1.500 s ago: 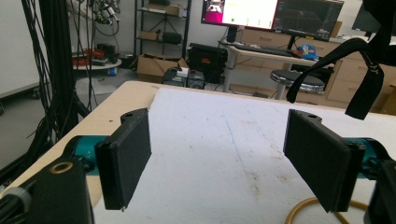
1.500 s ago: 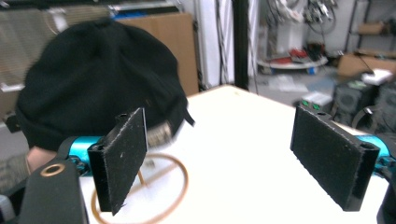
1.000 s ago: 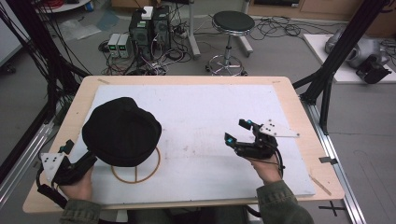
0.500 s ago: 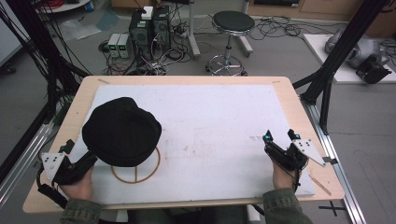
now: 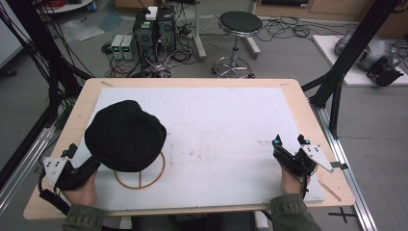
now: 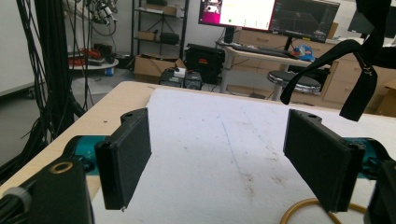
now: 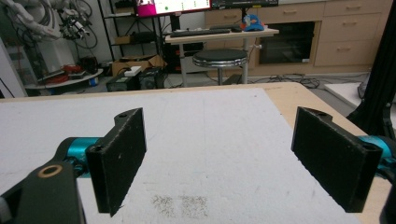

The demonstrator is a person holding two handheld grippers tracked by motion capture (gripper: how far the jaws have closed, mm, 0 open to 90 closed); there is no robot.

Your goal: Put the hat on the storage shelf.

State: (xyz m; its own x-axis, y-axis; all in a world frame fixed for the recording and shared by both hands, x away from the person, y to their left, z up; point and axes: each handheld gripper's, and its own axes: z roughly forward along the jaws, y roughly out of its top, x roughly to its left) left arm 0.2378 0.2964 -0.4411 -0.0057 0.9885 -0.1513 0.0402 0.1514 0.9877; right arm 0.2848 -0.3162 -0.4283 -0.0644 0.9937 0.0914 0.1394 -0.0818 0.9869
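White mat [image 5: 216, 139] – black hat [image 5: 125, 134] on stand (high view); both grippers' fingers spread wide, holding nothing.

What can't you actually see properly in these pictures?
- Stand under the black hat, high view: the hat hides all but the round wooden base ring.
- Same hat, left gripper view: cut off by the top right edge, leaving a dangling strap.
- Monitor text, left gripper view: too small to read.

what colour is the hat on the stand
Black all over; the hat shows best in the high view, sitting on a tan ring-based stand.
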